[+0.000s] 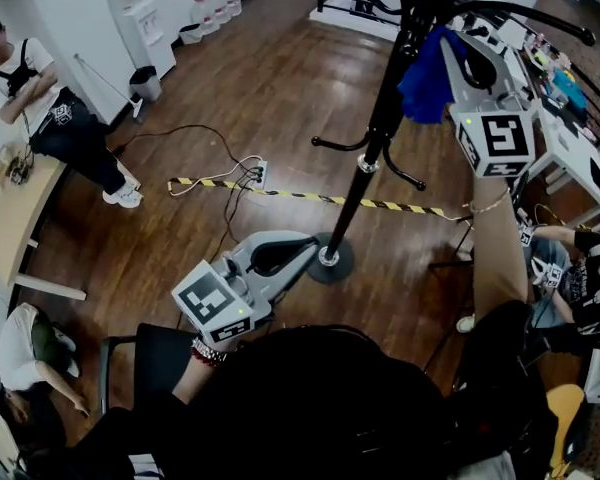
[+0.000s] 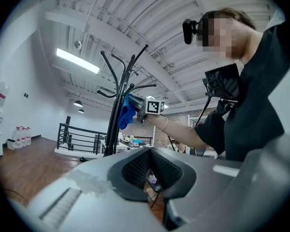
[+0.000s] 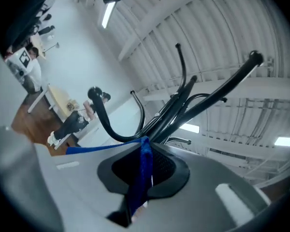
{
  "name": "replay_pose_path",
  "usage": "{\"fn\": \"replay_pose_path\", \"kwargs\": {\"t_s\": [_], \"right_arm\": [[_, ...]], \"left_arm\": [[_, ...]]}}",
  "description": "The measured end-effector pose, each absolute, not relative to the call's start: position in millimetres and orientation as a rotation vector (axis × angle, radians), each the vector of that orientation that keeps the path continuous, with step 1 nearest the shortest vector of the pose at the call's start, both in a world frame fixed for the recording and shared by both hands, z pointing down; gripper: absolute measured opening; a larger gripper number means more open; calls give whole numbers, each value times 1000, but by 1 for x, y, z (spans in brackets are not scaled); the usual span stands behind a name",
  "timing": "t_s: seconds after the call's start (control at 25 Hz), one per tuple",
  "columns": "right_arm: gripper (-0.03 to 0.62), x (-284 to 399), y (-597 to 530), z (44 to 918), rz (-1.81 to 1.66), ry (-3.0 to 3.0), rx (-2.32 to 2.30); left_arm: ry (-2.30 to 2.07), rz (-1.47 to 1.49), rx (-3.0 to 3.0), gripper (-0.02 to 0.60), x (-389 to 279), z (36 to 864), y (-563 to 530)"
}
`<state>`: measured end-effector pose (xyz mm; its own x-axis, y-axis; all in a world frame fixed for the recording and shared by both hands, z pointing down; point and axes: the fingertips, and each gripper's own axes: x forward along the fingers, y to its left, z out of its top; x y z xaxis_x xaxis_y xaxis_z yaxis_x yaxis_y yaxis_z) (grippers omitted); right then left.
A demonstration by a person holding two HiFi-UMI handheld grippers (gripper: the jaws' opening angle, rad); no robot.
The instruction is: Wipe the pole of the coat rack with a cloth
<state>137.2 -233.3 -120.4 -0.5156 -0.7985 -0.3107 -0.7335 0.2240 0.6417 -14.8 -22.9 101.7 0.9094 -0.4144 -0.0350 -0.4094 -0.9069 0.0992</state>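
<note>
The wiping step looks to be in hand, at the upper part of the pole [image 1: 380, 128]. The right gripper [image 1: 450, 56] is raised on the far right and presses a blue cloth [image 1: 425, 78] against the pole's right side, just below the upper hooks [image 1: 525, 13] and above the lower ones. In the right gripper view the jaws are clamped on a fold of the cloth [image 3: 144, 175], which runs up between the pads and out at their tips. The black stems of the rack rise just past it. The left gripper view confirms the contact from below: the cloth [image 2: 127, 112] sits touching the pole [image 2: 115, 127]. The left gripper [image 1: 306, 253] is low and near, its tips pointing at the round base [image 1: 335, 266] on the wooden floor [image 1: 250, 98] and close beside it. I cannot tell from the head view whether they touch. Its own view shows the pads drawn together with nothing between them — the rack stands well off to the left there, so this gripper holds nothing. The next move, as I judge it, is to draw the cloth down the shaft with steady sideways pressure while easing round the lower hooks. The rack is light and unheld — a hard push could tip it.
</note>
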Motion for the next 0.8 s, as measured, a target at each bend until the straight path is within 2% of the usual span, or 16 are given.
{"fn": "replay_pose_path", "kwargs": {"t_s": [0.12,0.56,0.8], "right_arm": [[25,126,-246,-109,-1203,-2274,1442],[25,109,-257,28,-1260,-1920,1113],[25,128,-261,95,-1126,-1911,967]], "left_arm": [[-667,-97,2982,6,-17,102,-22],[-712,-107,2956,6,-28,96,-29],[-715,-96,2942,6,-25,101,-28]]}}
